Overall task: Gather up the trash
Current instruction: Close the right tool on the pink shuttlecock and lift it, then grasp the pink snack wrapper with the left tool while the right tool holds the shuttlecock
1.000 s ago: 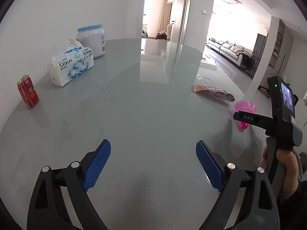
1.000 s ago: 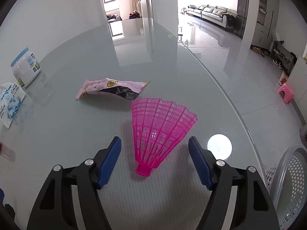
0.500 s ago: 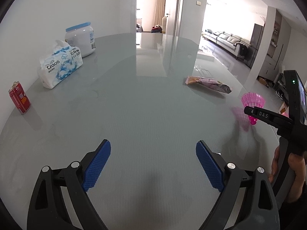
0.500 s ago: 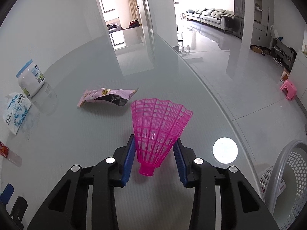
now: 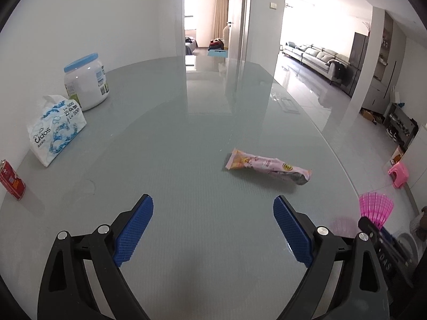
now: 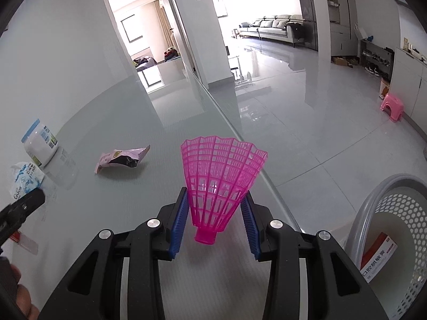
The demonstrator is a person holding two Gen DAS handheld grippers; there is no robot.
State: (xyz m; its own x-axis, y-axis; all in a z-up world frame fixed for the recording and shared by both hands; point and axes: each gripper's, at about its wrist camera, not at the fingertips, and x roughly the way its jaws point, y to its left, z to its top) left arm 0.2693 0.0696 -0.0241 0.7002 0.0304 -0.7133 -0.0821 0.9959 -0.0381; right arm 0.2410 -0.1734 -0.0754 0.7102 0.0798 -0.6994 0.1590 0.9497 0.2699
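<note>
While the right hand-held gripper (image 6: 214,220) pinches the pink plastic shuttlecock (image 6: 221,181) above the desk (image 6: 112,186) near the perforated waste basket (image 6: 395,242), the left hand-held gripper (image 5: 212,229) gapes empty, the snack wrapper (image 5: 268,166) uncollected.

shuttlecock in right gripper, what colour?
Pink shuttlecock, an open lattice skirt; clearest in the right wrist view.

— How many of each?
— One pink shuttlecock (image 6: 222,186), one snack wrapper (image 5: 268,166), one red can (image 5: 12,180), one tissue pack (image 5: 54,130), one white jar (image 5: 86,81).
— Baskets?
— One basket (image 6: 373,208), one box (image 6: 379,257) inside.
</note>
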